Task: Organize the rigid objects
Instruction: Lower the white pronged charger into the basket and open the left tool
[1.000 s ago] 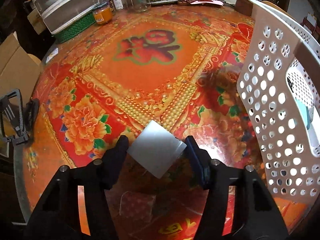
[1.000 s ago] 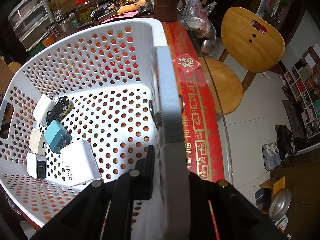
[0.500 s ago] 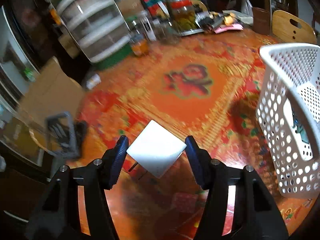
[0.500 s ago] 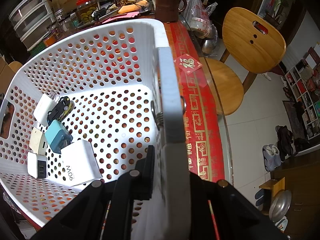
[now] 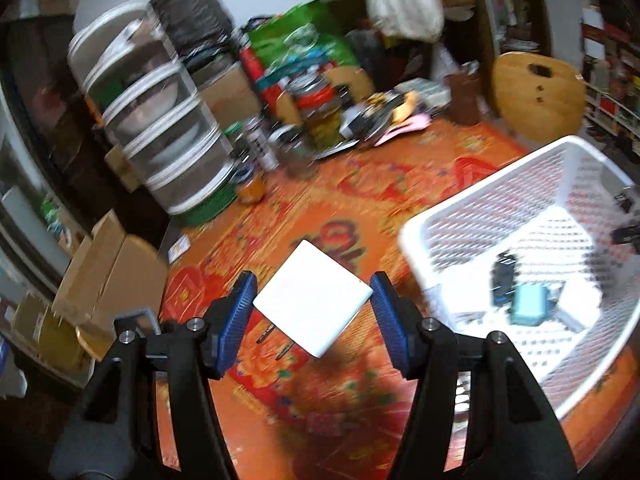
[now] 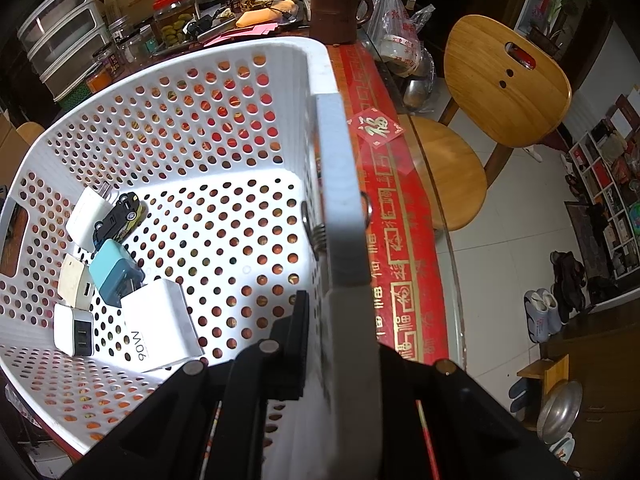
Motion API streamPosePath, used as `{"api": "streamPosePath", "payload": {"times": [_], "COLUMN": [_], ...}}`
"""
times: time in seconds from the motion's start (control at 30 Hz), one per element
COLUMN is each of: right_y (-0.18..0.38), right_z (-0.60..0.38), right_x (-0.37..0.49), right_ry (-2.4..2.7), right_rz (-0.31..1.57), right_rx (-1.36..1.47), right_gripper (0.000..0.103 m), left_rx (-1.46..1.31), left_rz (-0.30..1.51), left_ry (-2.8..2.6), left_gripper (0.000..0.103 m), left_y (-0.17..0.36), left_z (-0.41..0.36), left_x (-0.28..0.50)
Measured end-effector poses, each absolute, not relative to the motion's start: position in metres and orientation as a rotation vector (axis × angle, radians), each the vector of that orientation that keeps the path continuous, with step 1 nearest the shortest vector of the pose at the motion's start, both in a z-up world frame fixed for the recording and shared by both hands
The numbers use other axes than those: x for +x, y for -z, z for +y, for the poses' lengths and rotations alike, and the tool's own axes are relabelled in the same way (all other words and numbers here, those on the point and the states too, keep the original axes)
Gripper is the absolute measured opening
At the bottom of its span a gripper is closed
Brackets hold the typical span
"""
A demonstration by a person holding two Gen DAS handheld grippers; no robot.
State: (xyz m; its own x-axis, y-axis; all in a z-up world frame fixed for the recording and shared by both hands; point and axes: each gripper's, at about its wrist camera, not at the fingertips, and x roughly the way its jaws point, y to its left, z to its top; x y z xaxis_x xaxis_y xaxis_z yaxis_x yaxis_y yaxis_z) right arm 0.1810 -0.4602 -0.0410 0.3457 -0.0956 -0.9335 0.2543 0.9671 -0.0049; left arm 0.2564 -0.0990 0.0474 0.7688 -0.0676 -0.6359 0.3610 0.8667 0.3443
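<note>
Left view sharpness: motion-smeared throughout; jars and drawers behind the white basket (image 5: 516, 264) are streaked, while the left tongs (image 5: 312, 312) stay crisp.
Right view sharpness: clear, basket holes cleanly edged.
Light: warm indoor light from overhead; the basket floor (image 6: 248, 240) glows bright white, nearly washed out.
Glare: pale sheen on the glass table (image 6: 424, 184) edge beside the basket.
Shadows: room beyond the basket dim.
Edges: fisheye bending, black corners.

White charger (image 5: 311, 302) airborne, tilted, beside basket (image 5: 472, 216).
</note>
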Motion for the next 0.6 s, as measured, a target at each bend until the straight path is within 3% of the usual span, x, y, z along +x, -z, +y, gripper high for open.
{"api": "streamPosePath", "payload": {"times": [0.3,0.6], "right_y": [0.041,0.041], "right_z": [-0.462,-0.462], "right_x": [0.181,0.181], "right_ry": [0.227,0.226], "right_rz": [1.199,1.198], "right_rx": [0.148,0.149], "right_gripper": [0.008,0.008], "left_rx": [0.616,0.665], "left_rz": [0.652,0.685], "left_ry": [0.371,0.454], "left_gripper": [0.056,0.056], "left_y": [-0.04,-0.009], "left_z": [-0.178,-0.205], "left_x": [0.234,0.232]}}
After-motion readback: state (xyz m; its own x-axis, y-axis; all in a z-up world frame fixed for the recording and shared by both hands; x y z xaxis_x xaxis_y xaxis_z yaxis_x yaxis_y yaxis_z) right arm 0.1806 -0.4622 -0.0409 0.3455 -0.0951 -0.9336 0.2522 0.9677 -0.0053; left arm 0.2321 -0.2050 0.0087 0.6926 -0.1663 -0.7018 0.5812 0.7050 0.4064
